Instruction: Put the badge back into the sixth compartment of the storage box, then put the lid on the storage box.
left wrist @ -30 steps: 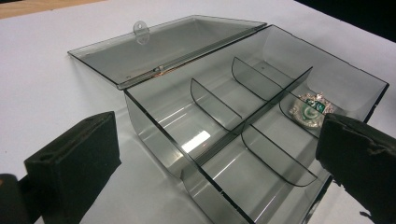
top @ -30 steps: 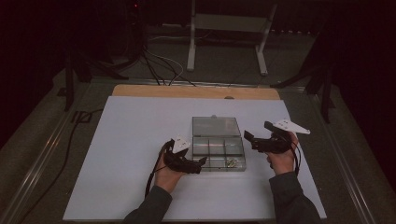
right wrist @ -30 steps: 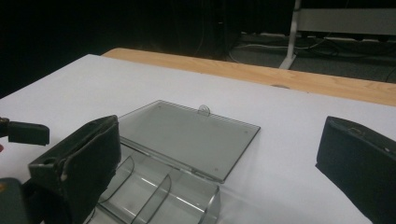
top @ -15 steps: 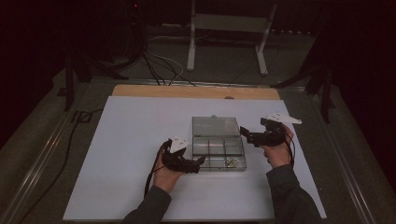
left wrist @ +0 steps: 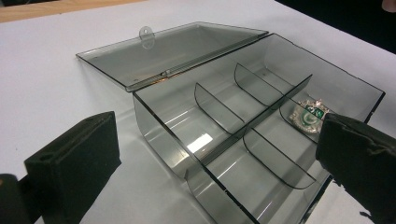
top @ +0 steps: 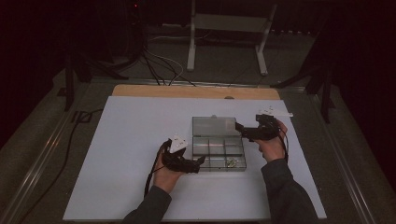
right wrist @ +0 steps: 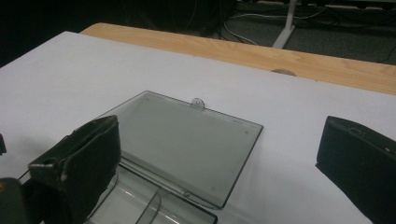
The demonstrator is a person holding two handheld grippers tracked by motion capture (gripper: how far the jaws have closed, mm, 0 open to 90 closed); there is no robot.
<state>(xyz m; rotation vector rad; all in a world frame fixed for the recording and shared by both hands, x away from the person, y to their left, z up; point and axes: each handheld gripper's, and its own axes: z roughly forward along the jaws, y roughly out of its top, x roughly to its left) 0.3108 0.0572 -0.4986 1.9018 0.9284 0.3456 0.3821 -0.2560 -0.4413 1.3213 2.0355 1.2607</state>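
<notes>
The left gripper (top: 201,160) is held at the near left corner of the clear compartment box (top: 218,150), its jaws spread wide and pinching nothing; in the left gripper view one jaw is seen outside the box's corner wall and the other over the near compartments. The right gripper (top: 239,127) is held at the box's right side, level with the hinge, jaws likewise spread and empty, pointed across the lid (right wrist: 180,140). The box is seen on the white table sheet (top: 135,140), right of centre, open, with the lid laid flat on the far side. A small green and silver item (left wrist: 308,115) is noted in one near compartment. A wooden edge (top: 196,91) is seen beyond the sheet.
</notes>
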